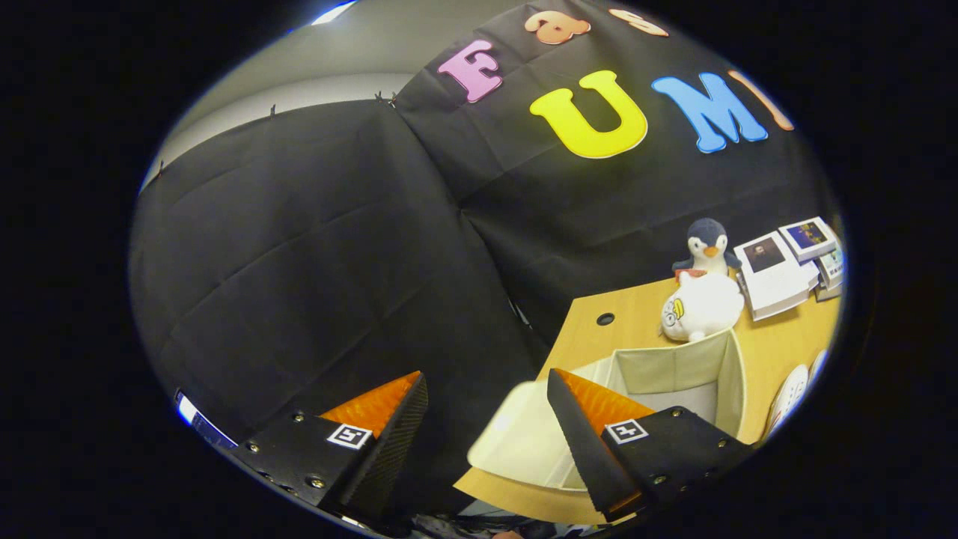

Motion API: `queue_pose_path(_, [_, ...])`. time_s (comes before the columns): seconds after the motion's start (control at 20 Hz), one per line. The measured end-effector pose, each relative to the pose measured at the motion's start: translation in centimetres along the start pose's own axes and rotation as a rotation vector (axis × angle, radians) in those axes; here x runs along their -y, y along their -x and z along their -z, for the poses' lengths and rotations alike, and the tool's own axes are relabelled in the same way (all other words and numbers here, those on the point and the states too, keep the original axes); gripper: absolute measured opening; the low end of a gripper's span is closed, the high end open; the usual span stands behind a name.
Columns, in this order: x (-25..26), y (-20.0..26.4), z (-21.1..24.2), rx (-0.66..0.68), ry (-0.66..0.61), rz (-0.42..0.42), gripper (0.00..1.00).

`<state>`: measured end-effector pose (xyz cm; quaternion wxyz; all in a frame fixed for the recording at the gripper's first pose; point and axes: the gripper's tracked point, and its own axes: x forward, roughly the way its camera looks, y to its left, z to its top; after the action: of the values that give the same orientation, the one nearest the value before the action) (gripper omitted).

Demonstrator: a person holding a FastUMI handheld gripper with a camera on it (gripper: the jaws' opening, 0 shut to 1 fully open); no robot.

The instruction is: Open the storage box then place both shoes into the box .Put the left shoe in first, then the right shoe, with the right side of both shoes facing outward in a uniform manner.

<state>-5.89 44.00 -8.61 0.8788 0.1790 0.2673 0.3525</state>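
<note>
Gripper (pixel 486 389): fingers spread wide, nothing betw. them, holding nothing; tilted, pointing mostly at the booth's cloth wall (pixel 322 254).
Left finger (pixel 389 419): over cloth only, off the table.
Right finger (pixel 580 434): overlaps the near side of the storage box, hides part of it; contact w/ box can't tell.
Storage box (pixel 673 370): cream fabric, on the wooden table (pixel 771 352) near its left edge, beyond/under right finger. Open; lid (pixel 516 442) folded out toward the gripper. Inside partly seen, bottom hidden by finger.
Shoe (pixel 789 397): white, right of box, cut off at view's rim; left or right shoe can't tell. 2nd shoe: a sliver beside it, unclear.
Penguin toy (pixel 706 251): behind box, at the cloth.
White plush (pixel 700 307): just behind box's far wall, lower part hidden by it.
Books (pixel 778 273): stack at far right, partly cut off.
Table hole (pixel 605 319): small, dark, left of plush.
</note>
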Motion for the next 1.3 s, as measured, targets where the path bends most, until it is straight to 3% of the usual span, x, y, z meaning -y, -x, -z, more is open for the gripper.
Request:
queue_pose_path(0.75, [14.1, 7.8, -4.1, 0.044, 0.151, 0.241, 0.98])
queue_pose_path(1.3, [25.0, 14.5, -3.8, 0.047, 0.153, 0.417, 0.98])
